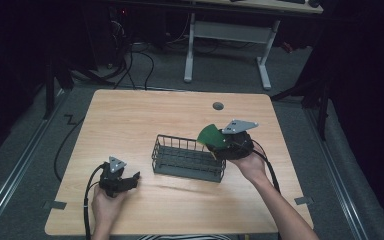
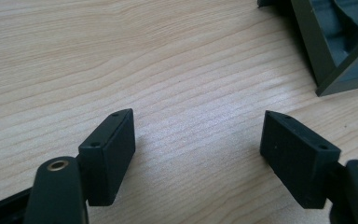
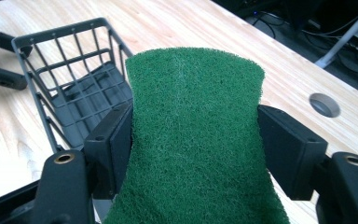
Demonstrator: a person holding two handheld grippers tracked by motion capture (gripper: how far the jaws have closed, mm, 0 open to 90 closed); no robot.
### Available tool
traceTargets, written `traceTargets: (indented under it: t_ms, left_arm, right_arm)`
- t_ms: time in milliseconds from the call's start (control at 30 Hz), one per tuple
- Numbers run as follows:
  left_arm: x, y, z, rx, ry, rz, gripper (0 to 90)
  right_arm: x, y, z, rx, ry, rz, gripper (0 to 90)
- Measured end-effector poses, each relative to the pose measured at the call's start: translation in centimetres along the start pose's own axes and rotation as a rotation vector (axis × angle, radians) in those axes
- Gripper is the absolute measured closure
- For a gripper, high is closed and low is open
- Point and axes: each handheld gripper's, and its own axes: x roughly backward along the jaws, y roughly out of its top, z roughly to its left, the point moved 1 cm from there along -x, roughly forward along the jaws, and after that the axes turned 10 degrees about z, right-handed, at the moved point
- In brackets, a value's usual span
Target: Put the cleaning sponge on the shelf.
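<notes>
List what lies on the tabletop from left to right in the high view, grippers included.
left gripper → wire basket → green scouring pad → right gripper holding that pad, with the round cable hole in the table farther back.

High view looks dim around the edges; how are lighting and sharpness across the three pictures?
High view: the table is evenly lit, the surrounding floor falls into darkness, and the whole frame is soft. Left gripper view: bright sheen on the wood between the open left tool, jaws sharp. Right gripper view: the green scouring pad in the right tool is crisp, the basket behind slightly softer.
</notes>
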Motion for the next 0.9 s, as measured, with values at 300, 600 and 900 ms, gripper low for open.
traceTargets:
  t_ms: [300,600,900]
  left_arm:
    - [0.0,0.0,0.0,0.001,0.000,-0.001,26.9]
    - [0.0,0.0,0.0,-0.001,0.000,0.000,26.8]
    - [0.0,0.0,0.0,0.000,0.000,-0.001,26.8]
  right_arm:
    - [-1.2,0.2,0.9,0.041,0.006,0.025,31.0]
    - [-1.9,0.0,1.7,0.095,-0.002,0.061,30.9]
    - [-2.0,-0.4,1.6,0.101,0.008,0.077,30.7]
